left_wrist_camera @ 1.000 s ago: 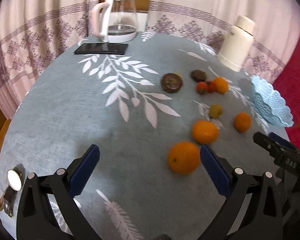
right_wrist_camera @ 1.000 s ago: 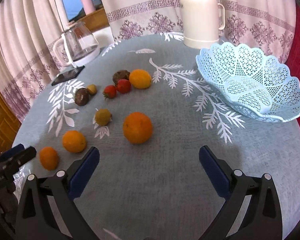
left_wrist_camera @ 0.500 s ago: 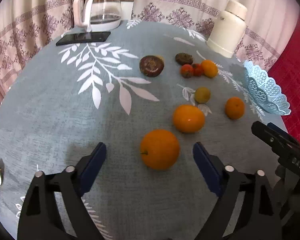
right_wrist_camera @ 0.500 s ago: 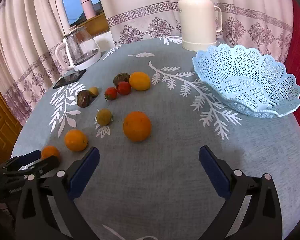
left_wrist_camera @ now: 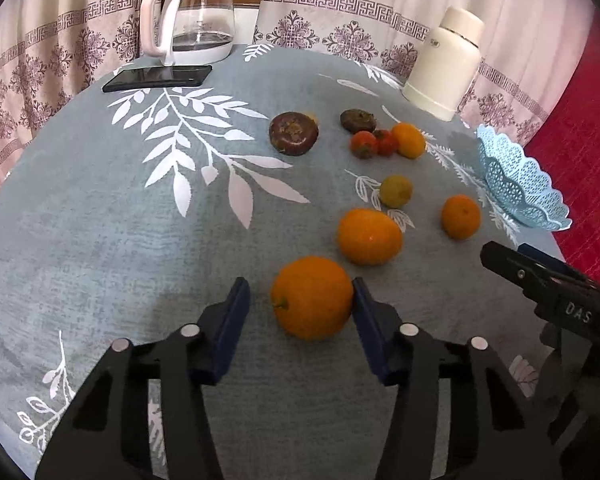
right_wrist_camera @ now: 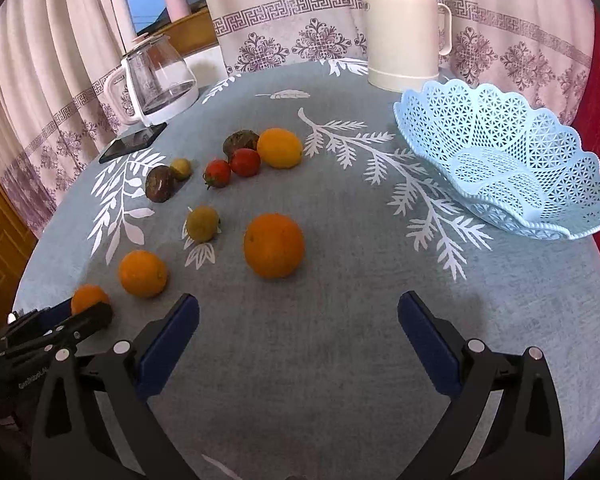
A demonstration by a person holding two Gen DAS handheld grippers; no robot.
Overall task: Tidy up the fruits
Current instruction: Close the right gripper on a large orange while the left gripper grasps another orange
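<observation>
From the left wrist, the left gripper (left_wrist_camera: pixel 300 300) is closing around the nearest orange (left_wrist_camera: pixel 311 297) on the bench (left_wrist_camera: pixel 100 220), one pad touching, the other apart; from the right wrist, the right gripper (right_wrist_camera: pixel 298 320) stands wide and empty, the blue basket (right_wrist_camera: pixel 500 160) far right.

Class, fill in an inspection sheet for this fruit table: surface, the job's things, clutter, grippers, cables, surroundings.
Surface: round table under a grey leaf-print cloth.
Job's things: oranges, tomatoes and dark fruits loose on the cloth; blue basket empty.
Clutter: glass kettle, phone, cream flask.
Grippers: left gripper closing around the nearest orange, left pad not yet touching; right gripper open, nothing between.
Cables: nothing seen.
Surroundings: patterned curtains, window.
</observation>
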